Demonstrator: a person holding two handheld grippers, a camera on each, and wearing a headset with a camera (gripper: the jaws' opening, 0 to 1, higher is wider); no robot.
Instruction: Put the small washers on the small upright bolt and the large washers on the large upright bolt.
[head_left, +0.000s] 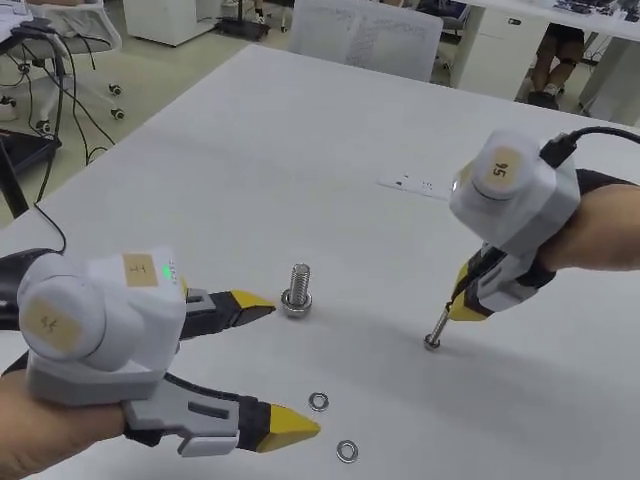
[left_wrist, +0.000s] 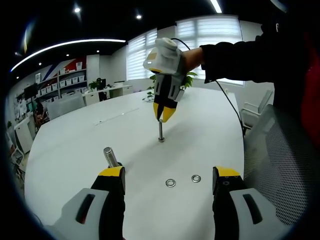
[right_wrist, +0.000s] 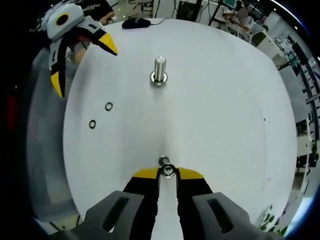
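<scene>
The large upright bolt (head_left: 298, 288) stands mid-table with a wider metal collar at its foot. To its right stands the thin small bolt (head_left: 437, 329). My right gripper (head_left: 463, 303) is at the small bolt's top. In the right gripper view its jaws are shut on a small washer (right_wrist: 168, 170), right at the bolt's tip (right_wrist: 164, 160). My left gripper (head_left: 280, 365) is open at the near left. Two loose washers (head_left: 318, 402) (head_left: 347, 451) lie flat just past its lower fingertip. In the left gripper view they (left_wrist: 170, 183) (left_wrist: 196, 178) lie between the open jaws.
A small paper label (head_left: 412, 185) lies on the white table (head_left: 300, 140) beyond the bolts. Chairs, cables and desks stand past the far edge. A person sits at the far right (head_left: 555, 50). A mesh chair (left_wrist: 280, 165) is close to the table's near edge.
</scene>
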